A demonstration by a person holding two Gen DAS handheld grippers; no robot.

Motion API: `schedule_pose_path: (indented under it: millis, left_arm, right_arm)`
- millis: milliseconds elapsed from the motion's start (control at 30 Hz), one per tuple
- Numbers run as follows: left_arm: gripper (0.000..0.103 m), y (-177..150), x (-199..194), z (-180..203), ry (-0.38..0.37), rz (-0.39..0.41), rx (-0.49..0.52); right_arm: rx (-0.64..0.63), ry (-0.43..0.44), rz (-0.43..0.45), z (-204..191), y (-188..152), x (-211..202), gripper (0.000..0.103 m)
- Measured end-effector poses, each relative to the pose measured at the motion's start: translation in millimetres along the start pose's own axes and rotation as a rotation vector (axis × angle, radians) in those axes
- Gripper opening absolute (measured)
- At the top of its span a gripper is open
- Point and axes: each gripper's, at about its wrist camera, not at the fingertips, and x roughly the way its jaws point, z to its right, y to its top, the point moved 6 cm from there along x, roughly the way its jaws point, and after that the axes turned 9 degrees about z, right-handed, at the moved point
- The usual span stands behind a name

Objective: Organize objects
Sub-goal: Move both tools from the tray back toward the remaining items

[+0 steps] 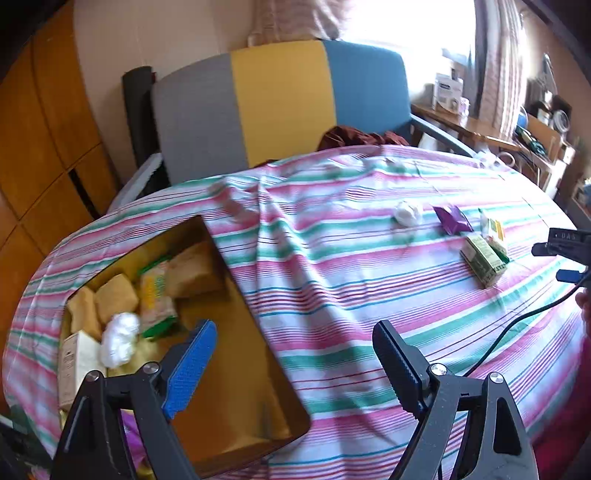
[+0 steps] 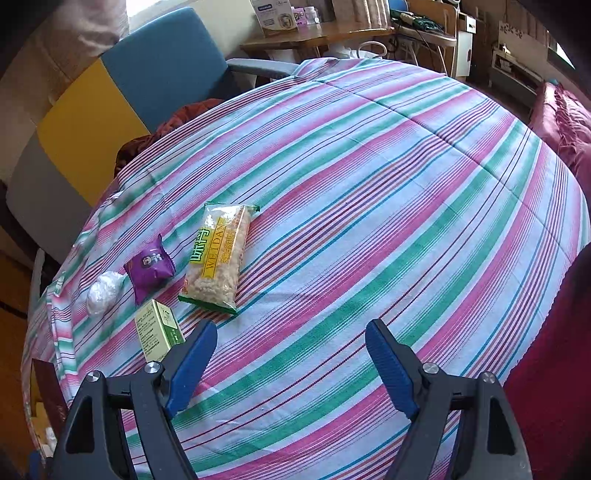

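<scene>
A yellow-lined box (image 1: pixel 236 369) sits on the striped cloth at the left, holding several snack packs, a white wrapped ball (image 1: pixel 119 339) and a white carton. My left gripper (image 1: pixel 291 339) is open and empty over the box's right wall. On the cloth lie a white ball (image 2: pixel 104 292), a purple packet (image 2: pixel 149 266), a green carton (image 2: pixel 157 329) and a yellow-labelled rice cracker pack (image 2: pixel 218 254). They also show in the left wrist view: ball (image 1: pixel 406 213), packet (image 1: pixel 452 219), carton (image 1: pixel 482 260). My right gripper (image 2: pixel 291 336) is open and empty, just right of the green carton.
A grey, yellow and blue chair (image 1: pixel 280 107) stands behind the table with a dark red cloth (image 1: pixel 362 137) on its seat. A wooden desk (image 2: pixel 317 35) with boxes is at the back. A red cushion (image 2: pixel 561 122) lies at the right.
</scene>
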Motion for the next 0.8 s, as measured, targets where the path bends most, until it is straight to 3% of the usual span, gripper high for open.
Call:
schedule_pose_path:
  millis: [267,533,800]
  left_arm:
    - [0.082,7.8,31.8,39.8,-0.067,-0.046,0.033]
    - [0.079,42.5,66.8,82.0,-0.172,-0.052,0.041]
    - [0.079,76.8,113.0,108.1,-0.240,-0.098,-0.027]
  right_arm:
    - [-0.033,0.042,-0.039,-13.0,-7.8,2.5,0.084]
    - [-0.036,0.078,-0.064,-18.3,-12.0,4.6,0.084]
    - [-0.025,0.129,-0.071,-24.1,-15.3,9.6,0.084]
